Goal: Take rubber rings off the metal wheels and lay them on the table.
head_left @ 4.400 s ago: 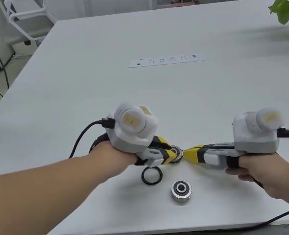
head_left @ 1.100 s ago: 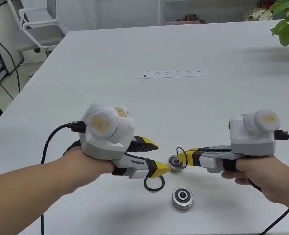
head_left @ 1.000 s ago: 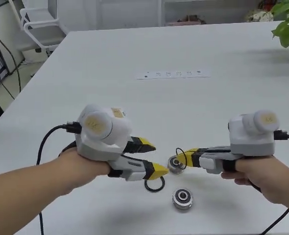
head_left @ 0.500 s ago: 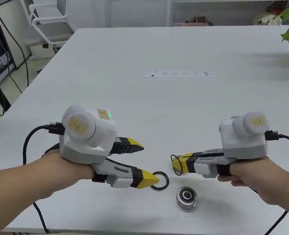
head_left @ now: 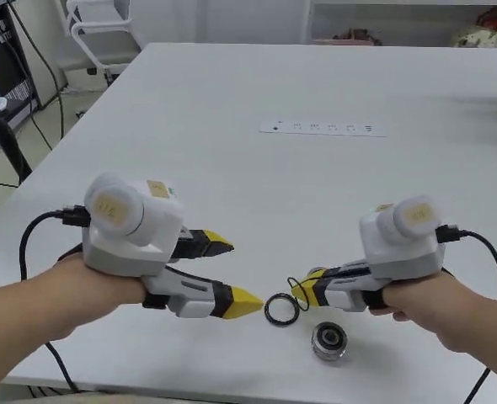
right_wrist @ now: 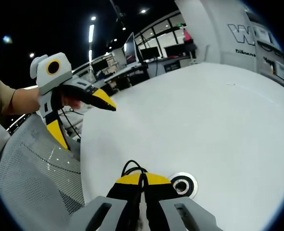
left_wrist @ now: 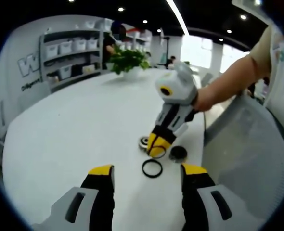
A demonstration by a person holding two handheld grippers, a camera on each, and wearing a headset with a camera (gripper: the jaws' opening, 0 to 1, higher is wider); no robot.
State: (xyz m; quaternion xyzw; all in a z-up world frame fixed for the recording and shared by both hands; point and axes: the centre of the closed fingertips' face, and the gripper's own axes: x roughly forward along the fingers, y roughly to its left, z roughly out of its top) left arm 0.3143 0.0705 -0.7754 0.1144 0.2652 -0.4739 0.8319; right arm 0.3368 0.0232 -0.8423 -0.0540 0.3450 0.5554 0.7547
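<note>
One rubber ring (head_left: pixel 281 309) is lying on the table (head_left: pixel 316 185) while a second ring (right_wrist: pixel 132 162) is being pinched, yet to be laid down, by the right gripper (head_left: pixel 299 291), the left gripper (head_left: pixel 246 273) being held wide and empty.

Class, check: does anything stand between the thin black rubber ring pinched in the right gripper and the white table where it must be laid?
Nothing visible does. The right gripper holds the thin black rubber ring above the white table; a second black ring and a metal wheel lie close beside it.
</note>
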